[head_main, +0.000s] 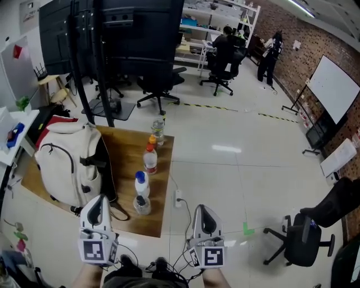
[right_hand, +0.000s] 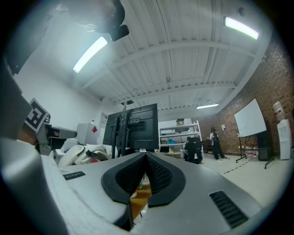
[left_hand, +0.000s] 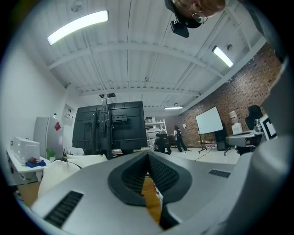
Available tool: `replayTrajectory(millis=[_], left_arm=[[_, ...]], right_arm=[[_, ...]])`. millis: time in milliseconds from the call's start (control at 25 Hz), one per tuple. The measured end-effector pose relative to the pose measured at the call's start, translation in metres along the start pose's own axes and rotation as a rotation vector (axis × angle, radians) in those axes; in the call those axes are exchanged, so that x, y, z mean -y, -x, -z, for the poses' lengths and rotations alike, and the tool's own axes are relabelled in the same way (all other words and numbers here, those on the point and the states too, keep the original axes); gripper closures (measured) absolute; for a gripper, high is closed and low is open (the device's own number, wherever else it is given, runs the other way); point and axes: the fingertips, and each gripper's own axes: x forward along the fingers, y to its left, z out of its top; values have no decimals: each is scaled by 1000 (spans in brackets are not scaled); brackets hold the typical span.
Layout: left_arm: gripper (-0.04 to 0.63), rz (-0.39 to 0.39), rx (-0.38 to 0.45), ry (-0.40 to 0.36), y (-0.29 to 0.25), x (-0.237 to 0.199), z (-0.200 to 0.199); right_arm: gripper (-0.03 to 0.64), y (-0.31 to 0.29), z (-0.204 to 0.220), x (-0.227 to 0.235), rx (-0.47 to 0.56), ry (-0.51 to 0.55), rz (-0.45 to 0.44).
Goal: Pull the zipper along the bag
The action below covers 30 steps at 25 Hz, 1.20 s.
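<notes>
Though near, bag (head_main: 63, 164) beyond left tool (head_main: 98, 198)

You're in an open office-style lab: a brick wall (head_main: 306, 34), a whiteboard (head_main: 333, 87), rolling office chairs (head_main: 160, 84), metal shelves (head_main: 247, 14), a big black screen (head_main: 132, 34) on a stand, and a person (head_main: 224, 42) seated at a desk

The left gripper (head_main: 97, 199) and the right gripper (head_main: 203, 209) have smooth, pale grey shells that taper to a point. Each carries a white cube (head_main: 97, 251) printed with black square markers. The fingers (left_hand: 161, 175) are lined with black ribbed pads, and slotted vents (left_hand: 64, 209) are cut into the shells. Thin black cables (head_main: 181, 256) trail by the cubes.
</notes>
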Motion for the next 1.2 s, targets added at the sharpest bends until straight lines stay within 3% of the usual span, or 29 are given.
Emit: replayTrajectory(millis=[320,680,880,1040,1200], left_arm=[[560,-15,6,25,-1,-73,18],[560,34,-10,30,-5,-247,57],[560,79,-24,22,-3,-323,81],[560,68,-24,51,5,-366,86],[560,110,-13,52,11,-391,87]], right_arm=[[604,-29,-4,-87,26,29,-61],[604,-92,-2,-248,60,61,-11],[604,-125,6,-330,54,58,-5],[604,-136,1,-374,49,71,-12],[604,-144,1,-410,47,63,4]])
